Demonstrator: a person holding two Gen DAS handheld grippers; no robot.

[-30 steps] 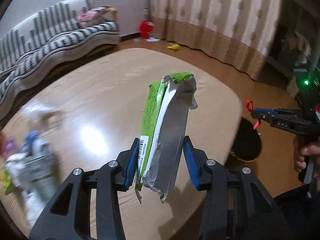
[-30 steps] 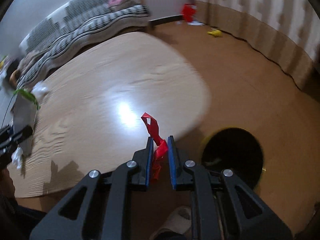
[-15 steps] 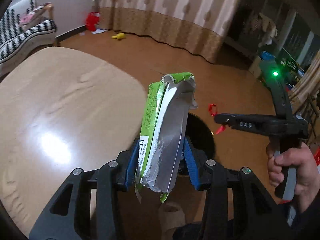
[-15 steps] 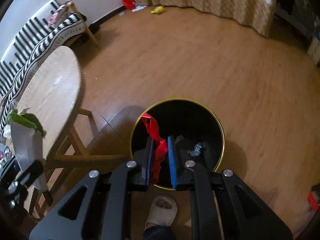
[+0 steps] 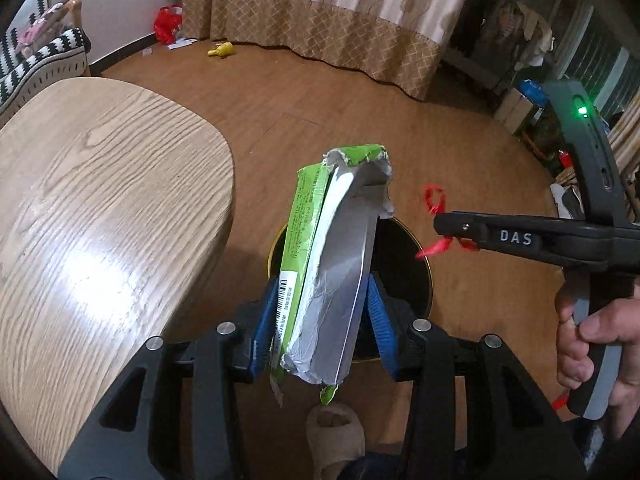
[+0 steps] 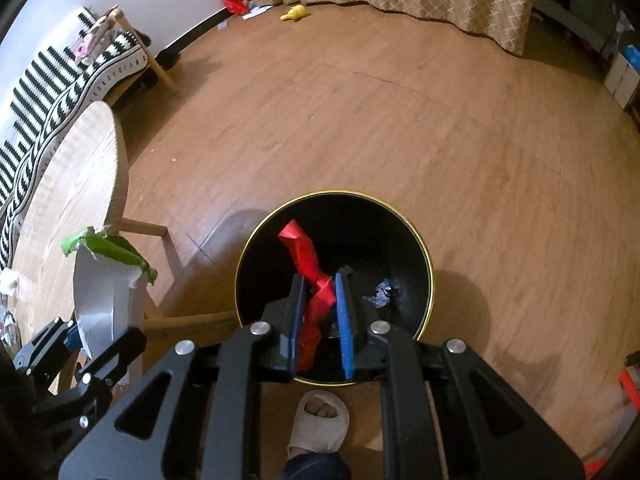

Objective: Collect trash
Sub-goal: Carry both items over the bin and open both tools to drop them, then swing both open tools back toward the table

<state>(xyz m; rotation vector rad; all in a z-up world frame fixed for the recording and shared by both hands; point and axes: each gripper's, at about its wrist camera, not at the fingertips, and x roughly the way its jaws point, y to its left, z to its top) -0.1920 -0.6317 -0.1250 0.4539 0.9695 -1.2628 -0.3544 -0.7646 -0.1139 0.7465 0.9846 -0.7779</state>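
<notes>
A torn green and silver snack bag stands upright between the blue pads of my left gripper, which is shut on it. Behind the bag, on the floor, is a black bin with a gold rim. My right gripper is shut on a twisted red wrapper and hangs directly over the bin's mouth. A crumpled grey scrap lies inside the bin. The right wrist view shows the bag left of the bin, beside the table's edge. A hand grips the right gripper's handle.
The round wooden table fills the left, its leg close to the bin. A foot in a beige slipper stands just before the bin. A striped sofa, curtains, a yellow toy and boxes line the room's edges.
Both grippers swung off the tabletop toward the floor bin and tilted down. The red wrapper now hangs over the bin's mouth, and the snack bag has come in front of the bin.
</notes>
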